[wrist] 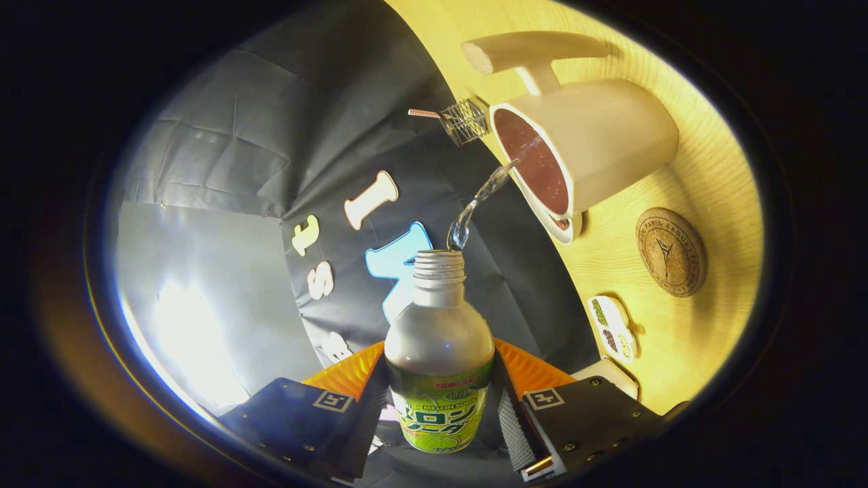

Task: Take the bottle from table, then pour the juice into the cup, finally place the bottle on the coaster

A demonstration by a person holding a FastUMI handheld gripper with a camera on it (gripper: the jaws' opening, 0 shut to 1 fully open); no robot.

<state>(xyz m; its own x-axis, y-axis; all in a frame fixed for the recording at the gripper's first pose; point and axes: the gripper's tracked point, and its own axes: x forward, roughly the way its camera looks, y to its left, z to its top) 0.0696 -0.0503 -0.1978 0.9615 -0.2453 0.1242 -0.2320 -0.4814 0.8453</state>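
Gripper (441, 413) jaws clamped on bottle (439, 366) lower body, centre-bottom of frame. Clear stream arcs into cup (597, 149) upper right. Coaster (670, 252) right on bench (705, 318). Bottle looks rigid, smooth, likely slippery; lightening as it empties.

Claw (439, 407) clamped on bottle (439, 369), both fingers (517, 427) pressing its labelled body. Bottle uncapped, tilted with whole view; mouth aimed at cup (597, 146). Clear stream (478, 200) running from mouth into cup opening, landing on dark inner wall. Cup on tabletop (705, 183), with a long handle (522, 51). Small wire-spring item (464, 120) just beside cup rim. Round cork coaster (670, 251) near cup, apart from it, nothing on it. Small oblong dish (612, 328) with dark and green bits between coaster and fingers.
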